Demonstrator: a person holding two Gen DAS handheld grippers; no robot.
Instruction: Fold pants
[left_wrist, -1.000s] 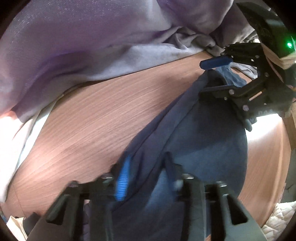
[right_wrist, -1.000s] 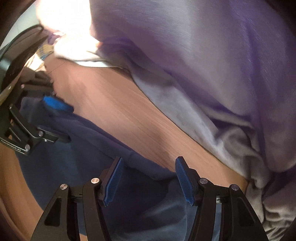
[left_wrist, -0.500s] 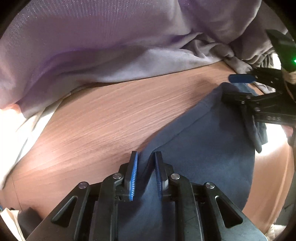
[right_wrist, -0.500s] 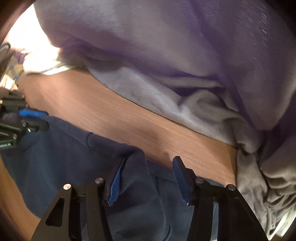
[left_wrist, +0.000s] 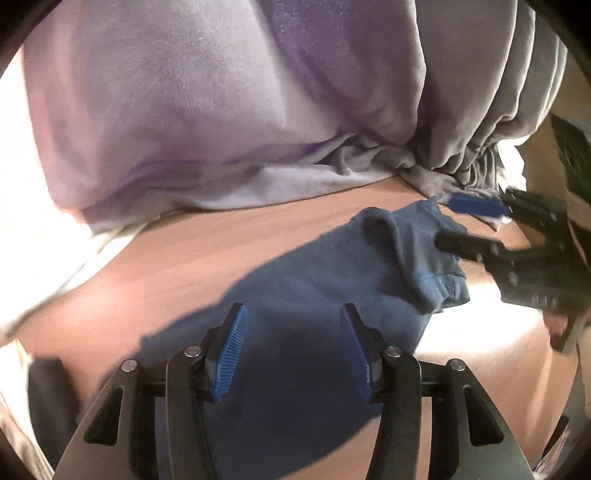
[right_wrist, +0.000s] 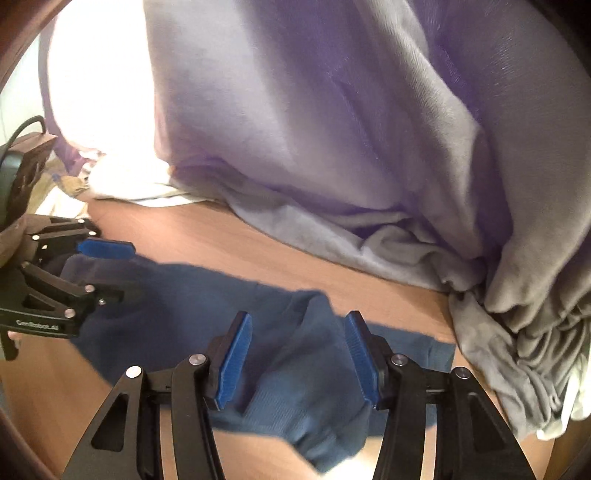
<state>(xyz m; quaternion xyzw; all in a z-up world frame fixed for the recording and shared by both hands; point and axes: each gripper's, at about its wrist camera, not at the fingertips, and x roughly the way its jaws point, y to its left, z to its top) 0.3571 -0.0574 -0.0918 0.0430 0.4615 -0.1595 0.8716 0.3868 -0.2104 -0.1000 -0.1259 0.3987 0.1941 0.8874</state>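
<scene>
One pair of dark blue pants (left_wrist: 314, 295) lies flat on the wooden desk (left_wrist: 177, 266), spread from the near edge of both views toward the middle. In the left wrist view a ribbed cuff or hem end (left_wrist: 439, 291) sits rumpled at the right of the cloth, with a raised fold just beside it. In the right wrist view the same pants (right_wrist: 192, 295) run from the left across to the near right, bunched into a soft ridge in the middle.

The left gripper (left_wrist: 293, 350) hangs above the near part of the cloth; its jaws are opening, spread apart, and the blue pads press on nothing, though fabric lies below the gap. The right gripper (right_wrist: 299, 362) hangs over the bunched ridge with its jaws spread as well, and the pads stand clear of the cloth on either side. Each gripper also shows in the other's view, at the far edge of the pants: the right gripper (left_wrist: 469, 225) at the right, the left gripper (right_wrist: 110, 269) at the left.

Beyond the pants, across a strip of bare desk, a large pale purple and grey fabric (left_wrist: 229, 110) fills the far side, gathered into folds at the right (right_wrist: 517, 314). White cloth (right_wrist: 147, 192) lies at the far left.
</scene>
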